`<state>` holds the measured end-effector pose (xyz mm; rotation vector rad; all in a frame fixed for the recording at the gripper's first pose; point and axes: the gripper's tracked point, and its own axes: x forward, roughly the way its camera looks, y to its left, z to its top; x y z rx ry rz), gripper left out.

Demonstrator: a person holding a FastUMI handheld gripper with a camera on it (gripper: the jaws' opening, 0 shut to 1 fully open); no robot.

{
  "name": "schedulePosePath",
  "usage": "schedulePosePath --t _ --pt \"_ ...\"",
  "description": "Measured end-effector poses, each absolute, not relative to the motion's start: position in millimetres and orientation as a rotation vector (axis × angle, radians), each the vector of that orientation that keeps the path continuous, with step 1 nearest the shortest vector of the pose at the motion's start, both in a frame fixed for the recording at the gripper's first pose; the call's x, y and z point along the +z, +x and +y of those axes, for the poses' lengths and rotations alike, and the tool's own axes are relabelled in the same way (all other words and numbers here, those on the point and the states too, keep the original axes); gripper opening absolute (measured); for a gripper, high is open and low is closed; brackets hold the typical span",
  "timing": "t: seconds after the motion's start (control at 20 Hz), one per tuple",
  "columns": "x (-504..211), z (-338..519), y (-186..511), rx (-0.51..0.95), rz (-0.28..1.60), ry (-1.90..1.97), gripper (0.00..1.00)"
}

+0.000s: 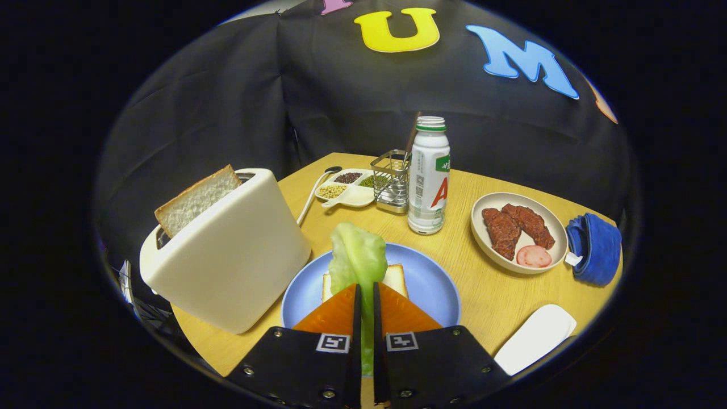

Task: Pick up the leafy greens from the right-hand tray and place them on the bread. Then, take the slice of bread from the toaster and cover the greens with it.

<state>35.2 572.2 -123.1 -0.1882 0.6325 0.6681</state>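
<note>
Greens (356, 255) sit pinched between both fingers of the gripper (364, 292), the pale leaf sticking up past the tips and hanging over the bread (396, 278) on the blue plate (431, 284). Just left of the plate stands the toaster (227, 250), a bread slice (196, 199) poking from its slot. A white tray (534, 338) lies to the right of the fingers.

1. The gripper view rides on the gripper (363, 298) and looks forward along its two fingers.
2. It faces down at a slant over the table (454, 250) toward the booth wall (352, 96).
3. It sits close above the plate (426, 284); the toaster (233, 244) stands near, beside the fingers.
</note>
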Motion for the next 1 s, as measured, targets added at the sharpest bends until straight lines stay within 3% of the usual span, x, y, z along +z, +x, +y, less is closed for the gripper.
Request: schedulePosePath --t 0.3,0.35,0.5,1.0 --pt "-124.3 576.8 33.6 0.686 0.618 -0.213 0.23" --pt "-122.3 575.6 33.7 0.685 0.608 -0.224 0.38" --pt "-111.3 569.9 34.9 0.667 0.572 -0.239 0.48" --pt "-85.2 572.4 -15.4 0.641 0.375 -0.08 0.48"
